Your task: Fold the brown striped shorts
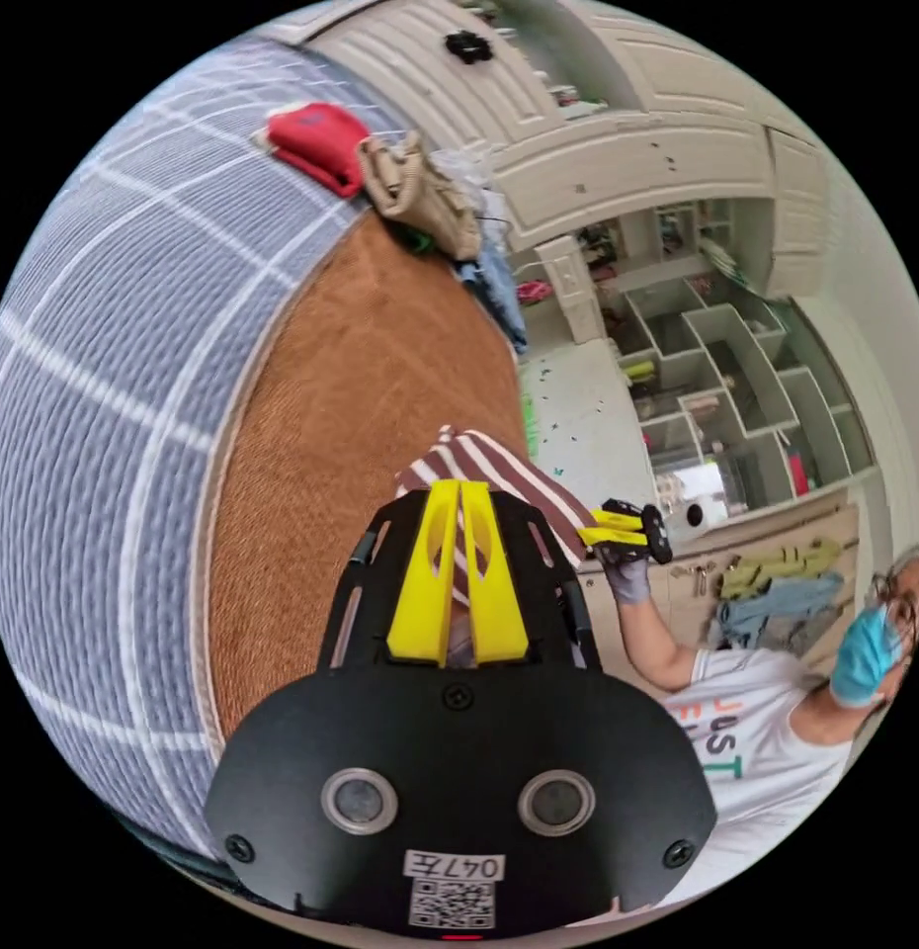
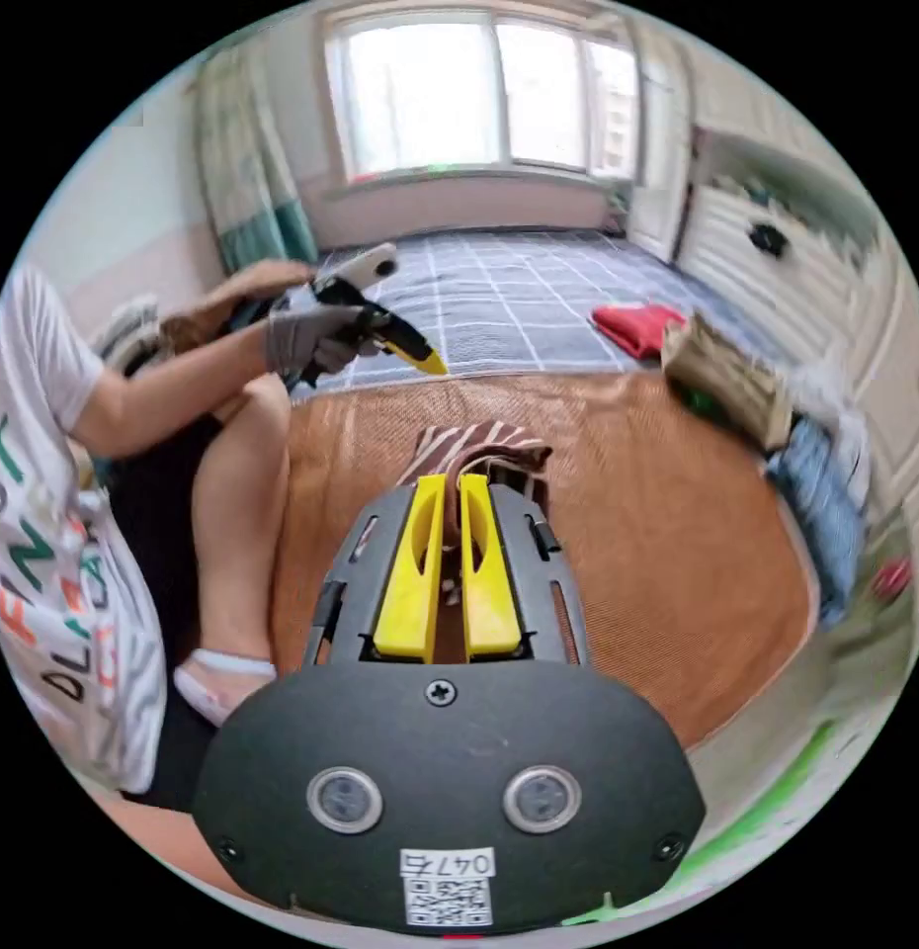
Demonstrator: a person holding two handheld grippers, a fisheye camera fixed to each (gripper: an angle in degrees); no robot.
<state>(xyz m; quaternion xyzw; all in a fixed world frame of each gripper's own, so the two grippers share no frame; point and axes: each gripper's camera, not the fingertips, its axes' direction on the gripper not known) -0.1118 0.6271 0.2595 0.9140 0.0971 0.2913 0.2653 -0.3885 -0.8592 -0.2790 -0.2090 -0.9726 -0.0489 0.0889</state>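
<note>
One pair of brown striped shorts (image 1: 499, 474) lies on the brown mat (image 1: 351, 395), both grippers clamped on it: the left gripper (image 1: 459, 486) and the right gripper (image 2: 444, 481). Bare mat surrounds the shorts. Beyond the mat's edge sit one red garment (image 2: 637, 326) and one beige bundle (image 2: 726, 376).

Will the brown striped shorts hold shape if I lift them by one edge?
Probably not: the brown striped shorts bunch at the right gripper, so expect sagging. They look thin and light, unlikely to slide on the woven mat.
</note>
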